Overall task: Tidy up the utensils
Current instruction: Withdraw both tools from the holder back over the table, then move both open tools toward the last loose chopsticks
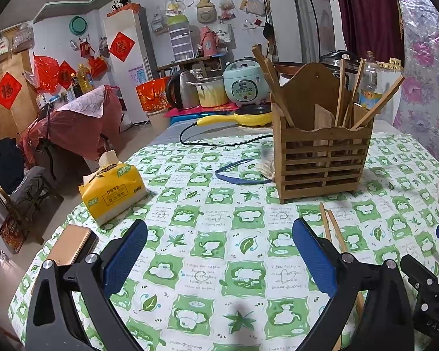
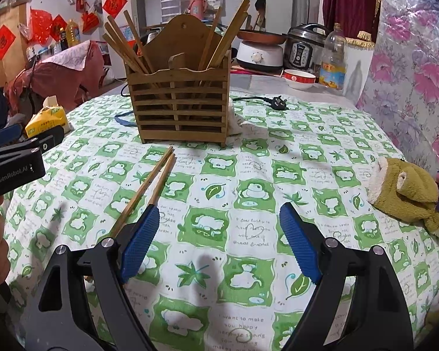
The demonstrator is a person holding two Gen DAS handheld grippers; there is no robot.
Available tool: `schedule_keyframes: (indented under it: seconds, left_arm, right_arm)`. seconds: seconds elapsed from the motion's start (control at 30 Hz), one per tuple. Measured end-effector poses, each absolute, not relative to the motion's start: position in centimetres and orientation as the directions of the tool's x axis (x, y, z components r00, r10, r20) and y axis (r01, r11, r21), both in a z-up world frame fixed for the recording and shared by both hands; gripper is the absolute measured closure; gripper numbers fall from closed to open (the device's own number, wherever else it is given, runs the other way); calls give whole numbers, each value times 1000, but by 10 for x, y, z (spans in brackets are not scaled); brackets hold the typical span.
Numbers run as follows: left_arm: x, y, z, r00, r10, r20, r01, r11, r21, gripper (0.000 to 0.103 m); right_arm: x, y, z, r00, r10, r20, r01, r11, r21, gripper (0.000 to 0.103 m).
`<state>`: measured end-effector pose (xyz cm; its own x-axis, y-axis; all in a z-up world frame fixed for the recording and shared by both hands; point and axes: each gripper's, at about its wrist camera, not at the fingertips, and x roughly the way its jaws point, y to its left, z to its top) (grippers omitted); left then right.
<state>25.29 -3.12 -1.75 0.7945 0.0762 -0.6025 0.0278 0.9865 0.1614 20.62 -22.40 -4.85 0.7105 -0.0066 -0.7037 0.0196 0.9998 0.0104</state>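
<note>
On the green checked tablecloth, before the wooden holder: both grippers, left gripper and right gripper, spread wide and empty, with two loose chopsticks probably next to pinch and drop in.

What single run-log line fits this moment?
left gripper open | right gripper open | two chopsticks on tablecloth | holder upright

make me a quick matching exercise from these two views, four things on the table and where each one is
Things:
1. loose chopsticks
2. tissue pack
3. plush toy
4. wooden chopstick holder

Places:
A. at the table's left edge
B. at the table's right edge
C. upright mid-table, holding chopsticks
D. flat on the cloth in front of the holder

Pairs: 1-D, 2-A, 3-B, 4-C
</note>
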Motion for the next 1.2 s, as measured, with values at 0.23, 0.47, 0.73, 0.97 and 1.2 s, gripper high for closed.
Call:
schedule_keyframes:
  seconds: [0.23,0.47,0.73,0.97,1.2]
  left_arm:
    - [251,-32,-20,793,72,-605,38,985,167,6]
    - [236,-32,-48,694,-48,-718,178,978,107,6]
    - [207,-45,-65,604,-167,-779,361,929,80,6]
    - [199,-57,-75,502,-252,-828,490,871,32,6]
    - [218,-51,-89,442,-191,-876,434,901,22,6]
  right_arm:
    - [201,-225,-50,707,-6,-707,22,1000,14,21]
    - [187,-249,-48,721,19,-692,85,990,115,20]
    - [174,-253,-40,751,-15,-660,106,989,99,20]
    - [169,-259,-38,758,-13,-652,119,986,118,20]
    - [169,-257,-39,758,-10,-652,110,988,112,20]
